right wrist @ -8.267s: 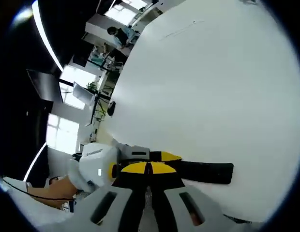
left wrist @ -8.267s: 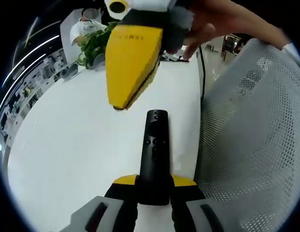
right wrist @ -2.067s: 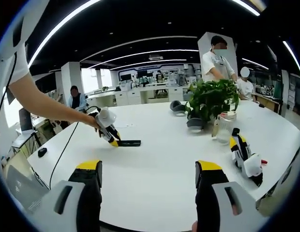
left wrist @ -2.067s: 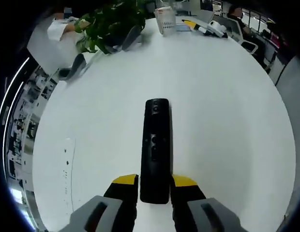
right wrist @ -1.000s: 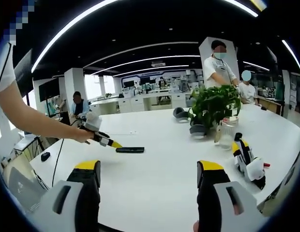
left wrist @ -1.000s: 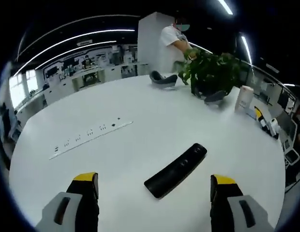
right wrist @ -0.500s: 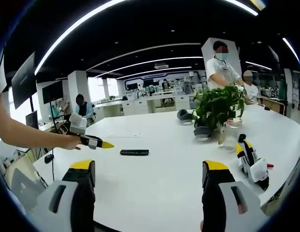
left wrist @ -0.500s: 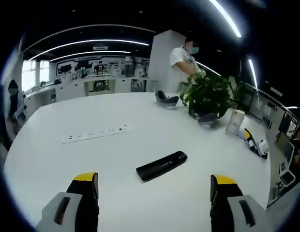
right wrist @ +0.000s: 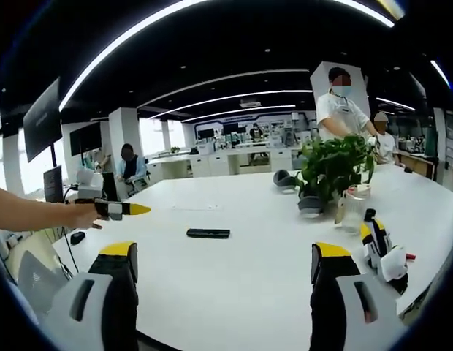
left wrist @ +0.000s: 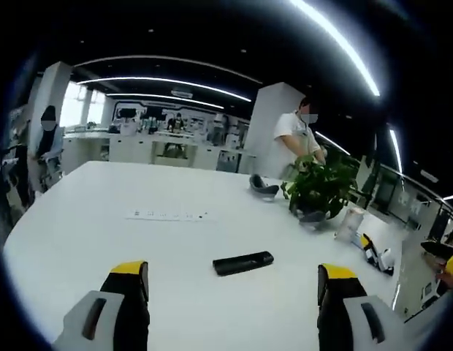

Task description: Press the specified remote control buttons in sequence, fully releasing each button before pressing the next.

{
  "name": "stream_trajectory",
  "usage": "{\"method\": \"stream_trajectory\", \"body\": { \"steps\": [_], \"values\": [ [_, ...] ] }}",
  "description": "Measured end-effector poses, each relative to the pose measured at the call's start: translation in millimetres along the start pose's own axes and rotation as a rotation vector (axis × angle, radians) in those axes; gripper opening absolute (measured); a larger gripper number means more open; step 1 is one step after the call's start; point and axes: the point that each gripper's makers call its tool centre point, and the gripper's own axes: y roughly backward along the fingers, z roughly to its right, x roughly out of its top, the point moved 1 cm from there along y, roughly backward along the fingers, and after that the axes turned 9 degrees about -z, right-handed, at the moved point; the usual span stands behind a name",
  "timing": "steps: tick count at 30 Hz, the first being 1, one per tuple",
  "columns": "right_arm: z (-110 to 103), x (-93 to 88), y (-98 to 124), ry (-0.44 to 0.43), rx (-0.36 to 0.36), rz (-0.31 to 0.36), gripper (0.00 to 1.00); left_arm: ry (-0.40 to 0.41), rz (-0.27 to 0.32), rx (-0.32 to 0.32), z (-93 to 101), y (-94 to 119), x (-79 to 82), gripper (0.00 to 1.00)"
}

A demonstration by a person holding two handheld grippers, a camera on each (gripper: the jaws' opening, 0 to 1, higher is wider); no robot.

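A black remote control [left wrist: 243, 262] lies flat on the white table [left wrist: 102, 241], with nothing touching it. In the left gripper view my left gripper [left wrist: 232, 272] is open, its yellow-tipped jaws wide apart and well short of the remote. In the right gripper view the remote [right wrist: 208, 233] rests mid-table, far beyond my open right gripper [right wrist: 225, 250]. There the left gripper [right wrist: 123, 209] comes in from the left in a hand, hovering off to the remote's left and apart from it.
A potted plant [right wrist: 335, 167] stands at the table's far right, with a clear jar [right wrist: 348, 205] beside it. A spare yellow-and-black gripper [right wrist: 383, 252] lies near the right edge. A socket strip [left wrist: 168, 215] is set into the table. A person [right wrist: 342, 102] stands behind the plant.
My left gripper has let go of the remote, which now lies on the table, and has drawn back from it. My right gripper, earlier shut at the remote, now stands open and far back.
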Motion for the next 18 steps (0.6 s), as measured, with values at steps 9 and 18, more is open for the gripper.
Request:
{"method": "stream_trajectory", "body": {
  "steps": [9,18],
  "values": [
    [-2.3,-0.1,0.4,0.024,0.005,0.005,1.0,0.039,0.053,0.022,15.4,47.6,-11.2,1.0],
    [-9.0,-1.6,-0.9,0.069,0.02,-0.007,1.0,0.112,0.242,0.066,17.7,105.1,-1.9,1.0]
  ]
}}
